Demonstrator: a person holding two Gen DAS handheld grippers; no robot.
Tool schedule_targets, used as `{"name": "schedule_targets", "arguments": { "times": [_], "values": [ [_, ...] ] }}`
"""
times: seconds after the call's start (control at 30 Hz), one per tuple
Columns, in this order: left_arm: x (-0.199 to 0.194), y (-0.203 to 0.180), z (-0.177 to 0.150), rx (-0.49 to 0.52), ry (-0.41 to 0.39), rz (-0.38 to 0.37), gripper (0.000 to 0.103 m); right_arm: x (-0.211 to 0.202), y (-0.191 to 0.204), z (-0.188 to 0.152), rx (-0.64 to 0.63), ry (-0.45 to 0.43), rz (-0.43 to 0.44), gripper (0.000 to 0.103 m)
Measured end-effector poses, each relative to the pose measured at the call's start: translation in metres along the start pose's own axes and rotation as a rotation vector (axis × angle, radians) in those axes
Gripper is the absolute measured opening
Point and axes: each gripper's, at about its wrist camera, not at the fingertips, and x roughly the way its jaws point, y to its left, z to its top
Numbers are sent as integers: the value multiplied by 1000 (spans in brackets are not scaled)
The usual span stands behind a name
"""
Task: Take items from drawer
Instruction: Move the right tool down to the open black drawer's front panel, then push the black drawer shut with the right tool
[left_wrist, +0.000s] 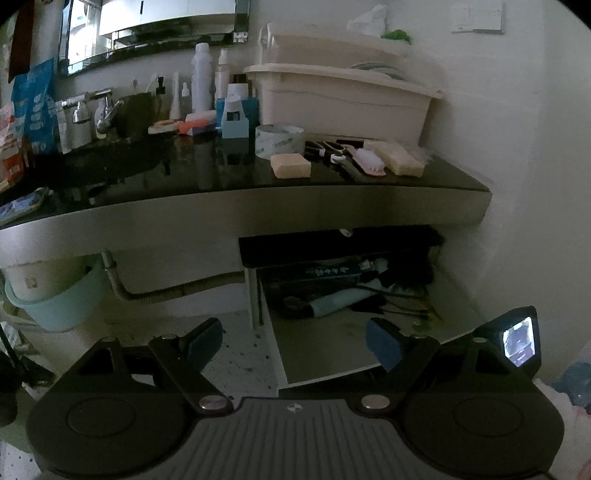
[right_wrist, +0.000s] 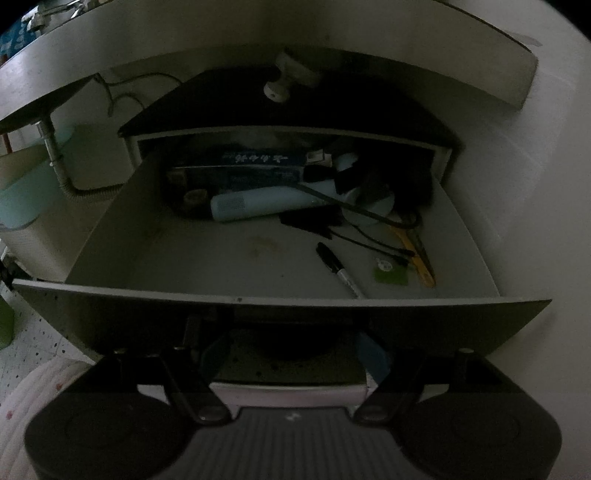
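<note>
Drawer (right_wrist: 280, 258) contents showed best from the right wrist: a black marker (right_wrist: 338, 269) lay loose on the pale floor toward the front right, a yellow-handled tool (right_wrist: 415, 256) and a small green tag (right_wrist: 391, 275) lay just beyond it, and a light blue tube (right_wrist: 258, 203) lay across the middle in front of a dark printed box (right_wrist: 251, 160) at the back. Black cords tangled at the back right. The right gripper (right_wrist: 295, 356) sat below and in front of the drawer's front panel, its jaws spread apart with nothing between them, well short of the items.

From the left wrist, the drawer (left_wrist: 332, 347) appeared pulled out beneath a dark countertop (left_wrist: 221, 173), a surface that view alone showed, carrying a tape roll (left_wrist: 279, 140), a tan soap bar (left_wrist: 290, 165), a brush (left_wrist: 369, 160), bottles and a beige bin (left_wrist: 343, 99). The left gripper (left_wrist: 293, 343) hung back from the drawer, jaws wide and empty, the right finger overlapping the drawer's front corner.
</note>
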Motion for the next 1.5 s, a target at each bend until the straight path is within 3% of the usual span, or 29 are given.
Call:
{"name": "schedule_targets", "arguments": {
  "times": [0.53,1.17,1.5],
  "values": [
    [3,-5,3,-10,20,-22,85,13,5,11,-24,10,-23,76],
    [13,-1,1,-24,64,-2,85,18,18,-5,-57,17,-61,76],
    [24,-12,5,26,77,2,85,13,18,-14,-65,-5,-65,76]
  ]
}}
